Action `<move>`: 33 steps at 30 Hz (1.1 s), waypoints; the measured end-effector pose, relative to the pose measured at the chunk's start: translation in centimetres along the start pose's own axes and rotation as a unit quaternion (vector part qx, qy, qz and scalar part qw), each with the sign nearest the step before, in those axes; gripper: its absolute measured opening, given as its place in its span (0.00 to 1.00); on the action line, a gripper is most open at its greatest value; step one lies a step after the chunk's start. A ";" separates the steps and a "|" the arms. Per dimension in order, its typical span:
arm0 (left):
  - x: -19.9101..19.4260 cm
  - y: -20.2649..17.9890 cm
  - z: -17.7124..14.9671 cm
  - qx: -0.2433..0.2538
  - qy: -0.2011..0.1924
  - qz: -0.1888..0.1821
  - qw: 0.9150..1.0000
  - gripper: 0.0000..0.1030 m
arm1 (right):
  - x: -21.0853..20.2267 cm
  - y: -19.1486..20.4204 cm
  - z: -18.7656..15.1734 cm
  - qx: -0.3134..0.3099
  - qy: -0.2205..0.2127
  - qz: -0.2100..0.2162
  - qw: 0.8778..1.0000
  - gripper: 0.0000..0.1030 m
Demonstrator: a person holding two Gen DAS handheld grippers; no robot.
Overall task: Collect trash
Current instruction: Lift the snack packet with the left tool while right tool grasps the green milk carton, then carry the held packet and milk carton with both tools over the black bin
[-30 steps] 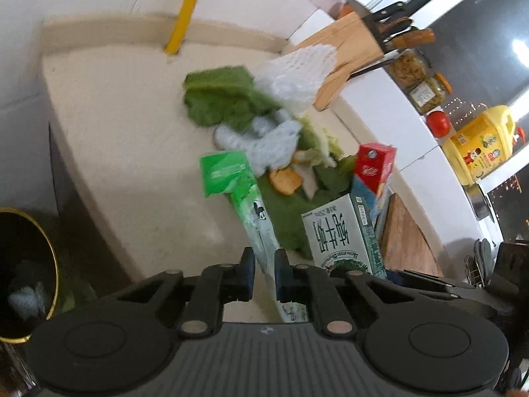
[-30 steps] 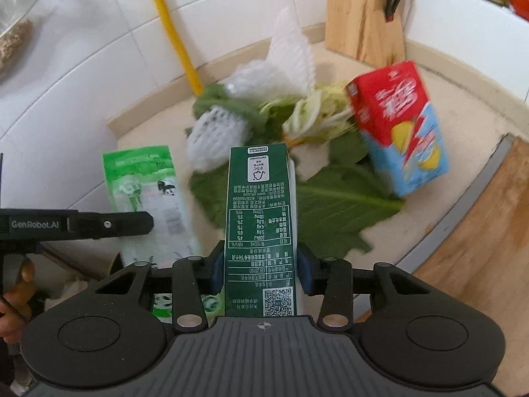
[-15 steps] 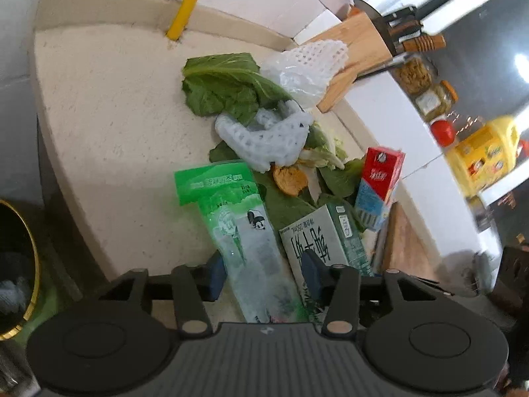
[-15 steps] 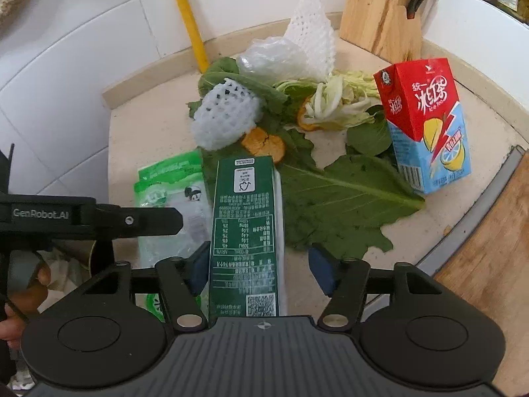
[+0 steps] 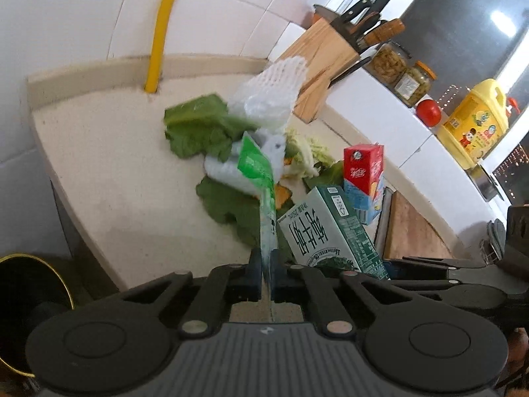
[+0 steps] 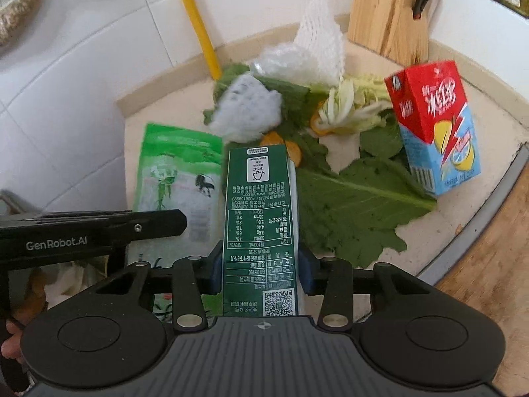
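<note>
My left gripper is shut on the near end of a green plastic wrapper, which it holds up edge-on above the counter. The right wrist view shows that wrapper flat-faced beside the left gripper's black fingers. My right gripper has a dark green milk carton between its blue pads; the jaws are closing and the pads press on both sides of it. From the left wrist the carton appears tilted to the right of the wrapper.
On the beige counter lie green leaves, white foam netting, cabbage scraps and a red-and-blue drink carton. A knife block stands behind them, a wooden board to the right, and a gold-rimmed bin below left.
My left gripper opened around the green wrapper, then shut on it and raised it so it stands edge-on. My right gripper opened briefly and closed again on the green carton.
</note>
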State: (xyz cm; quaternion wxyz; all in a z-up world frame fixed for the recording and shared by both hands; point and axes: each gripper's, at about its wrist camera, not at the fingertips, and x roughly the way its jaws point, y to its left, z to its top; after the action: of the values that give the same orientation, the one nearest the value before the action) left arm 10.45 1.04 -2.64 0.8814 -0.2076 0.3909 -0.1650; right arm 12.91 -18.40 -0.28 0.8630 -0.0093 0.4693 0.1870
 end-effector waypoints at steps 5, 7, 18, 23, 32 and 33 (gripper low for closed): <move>-1.5 -0.3 0.4 0.015 -0.018 -0.004 1.000 0.00 | -1.2 1.1 0.2 -0.006 -0.020 0.000 1.000 0.49; -2.0 -0.4 0.5 0.020 -0.024 -0.006 1.000 0.00 | -1.7 1.5 0.2 -0.007 -0.026 0.000 1.000 0.49; -5.4 0.3 0.7 0.033 -0.058 -0.008 0.998 0.00 | -3.2 4.2 0.6 -0.014 -0.052 -0.002 0.999 0.49; -7.3 1.7 0.5 0.023 -0.076 0.013 0.997 0.00 | -2.8 6.3 1.1 -0.034 -0.054 0.012 0.998 0.49; -11.3 5.2 -0.4 -0.010 -0.111 0.069 0.991 0.00 | -0.6 11.1 2.4 -0.082 -0.044 0.060 0.994 0.49; -11.8 5.6 -0.5 -0.013 -0.115 0.076 0.990 0.00 | -0.3 11.7 2.5 -0.088 -0.043 0.066 0.993 0.49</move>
State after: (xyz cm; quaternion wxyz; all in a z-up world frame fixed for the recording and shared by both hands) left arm 3.22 11.05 1.59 0.9279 -0.2062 0.3032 -0.0678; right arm 10.92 -7.18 3.27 0.8639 -0.0462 0.4134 0.2839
